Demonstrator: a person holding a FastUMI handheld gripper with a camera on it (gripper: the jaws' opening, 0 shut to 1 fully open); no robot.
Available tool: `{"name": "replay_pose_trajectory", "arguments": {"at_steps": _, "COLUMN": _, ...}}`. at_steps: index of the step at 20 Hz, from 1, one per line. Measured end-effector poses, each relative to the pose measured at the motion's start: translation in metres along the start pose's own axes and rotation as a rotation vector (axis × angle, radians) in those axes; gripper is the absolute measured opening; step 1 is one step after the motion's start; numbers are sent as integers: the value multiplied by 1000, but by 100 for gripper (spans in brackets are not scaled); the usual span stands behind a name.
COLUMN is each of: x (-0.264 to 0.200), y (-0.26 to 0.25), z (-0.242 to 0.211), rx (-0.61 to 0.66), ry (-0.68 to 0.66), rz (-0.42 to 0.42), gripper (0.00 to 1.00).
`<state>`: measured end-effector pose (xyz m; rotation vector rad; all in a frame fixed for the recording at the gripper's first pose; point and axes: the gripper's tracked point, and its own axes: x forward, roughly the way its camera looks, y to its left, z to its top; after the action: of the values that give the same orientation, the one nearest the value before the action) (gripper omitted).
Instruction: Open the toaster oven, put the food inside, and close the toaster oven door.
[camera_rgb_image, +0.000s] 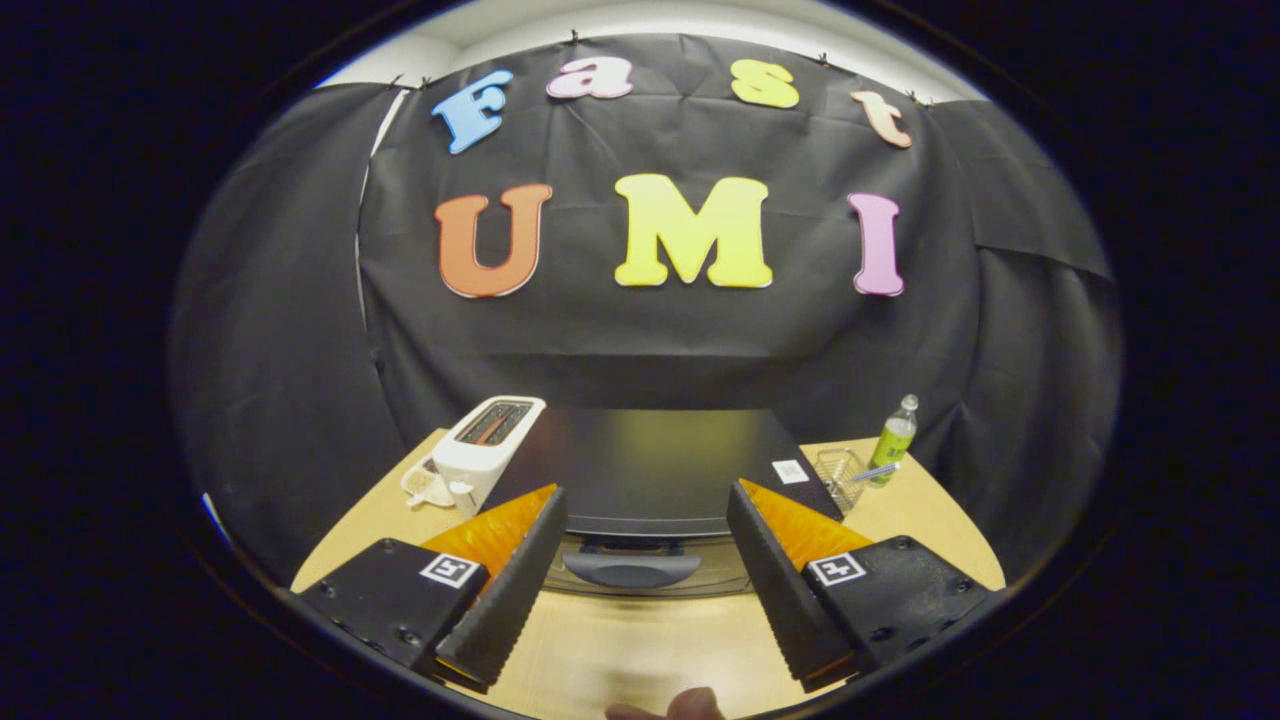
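Since the toaster oven (650, 470) sits shut just ahead, its door handle (630, 568) between the fingers, I'd drop onto that handle squarely and pull down gently (door looks like it hinges low). Gripper (640, 590) hovers above, angled down, spread wide, empty.

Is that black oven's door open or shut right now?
Shut. The oven door stands upright against its front, its handle at the top edge, just ahead of the open claw, whose fingers touch nothing.

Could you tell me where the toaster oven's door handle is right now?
The door handle sits just ahead of the open gripper, between its fingers, below the toaster oven.
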<state>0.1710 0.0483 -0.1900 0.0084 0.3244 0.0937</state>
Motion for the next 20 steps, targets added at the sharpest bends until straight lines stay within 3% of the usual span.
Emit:
{"name": "replay_pose_trajectory", "arguments": {"at_steps": 3, "x": 27, "y": 2, "z": -27, "rx": -45, "ry": 41, "rz": -1, "gripper": 100}}
{"name": "replay_pose_trajectory", "arguments": {"at_steps": 7, "x": 48, "y": -3, "z": -62, "rx": -11, "ry": 114, "rz": -31, "gripper": 100}}
{"name": "replay_pose_trajectory", "arguments": {"at_steps": 11, "x": 56, "y": 0, "z": -66, "rx": 22, "ry": 121, "rz": -21, "gripper": 100}}
{"name": "replay_pose_trajectory", "arguments": {"at_steps": 13, "x": 35, "y": -2, "z": -57, "rx": 13, "ry": 143, "rz": -29, "gripper": 100}}
{"name": "replay_pose_trajectory", "arguments": {"at_steps": 14, "x": 55, "y": -4, "z": -66, "rx": 11, "ry": 132, "rz": -27, "gripper": 100}}
{"name": "replay_pose_trajectory", "arguments": {"at_steps": 16, "x": 50, "y": 1, "z": -70, "rx": 20, "ry": 141, "rz": -23, "gripper": 100}}
{"name": "replay_pose_trajectory", "arguments": {"at_steps": 20, "x": 15, "y": -3, "z": -102, "rx": 18, "ry": 185, "rz": -40, "gripper": 100}}
